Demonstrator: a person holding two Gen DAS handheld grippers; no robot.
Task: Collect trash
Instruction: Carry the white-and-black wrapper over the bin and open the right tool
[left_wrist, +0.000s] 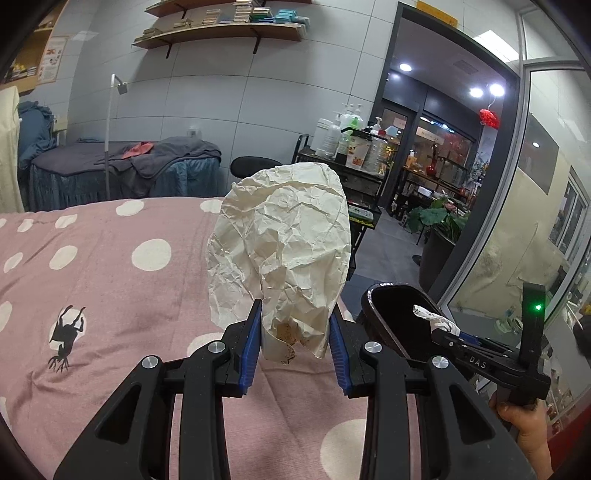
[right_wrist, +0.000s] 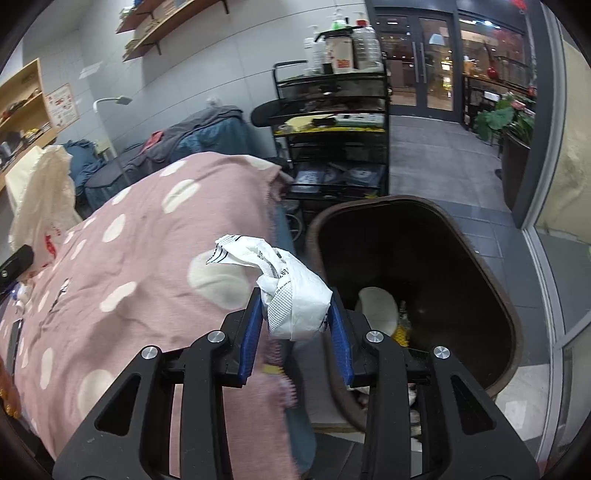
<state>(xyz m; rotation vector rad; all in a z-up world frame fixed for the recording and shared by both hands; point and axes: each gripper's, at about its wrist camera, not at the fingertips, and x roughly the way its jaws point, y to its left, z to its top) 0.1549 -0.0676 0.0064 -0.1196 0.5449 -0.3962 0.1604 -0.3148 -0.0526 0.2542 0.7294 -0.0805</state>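
Crumpled cream paper (left_wrist: 280, 251) clamped in left gripper (left_wrist: 295, 343), held up over the pink bedcover (left_wrist: 110, 258) w/ stained end low. Right gripper (right_wrist: 295, 325) pinches white wrapper (right_wrist: 291, 295) nr dark bin's rim (right_wrist: 513, 325), prob. to drop it in first.

Setting: massage or beauty treatment room inside shop premises; two treatment beds, near one under pink polka-dot cotton sheet (left_wrist: 110, 266), far one under grey and blue covers (left_wrist: 122, 166); black metal tiered trolley (right_wrist: 332, 122) loaded with white pump bottles and jars (left_wrist: 340, 133); wooden wall shelves (left_wrist: 221, 31) stacked with boxed products; white-tiled walls; glazed double doors (right_wrist: 421, 55) opening onto lit corridor with potted green plant (right_wrist: 506, 118).
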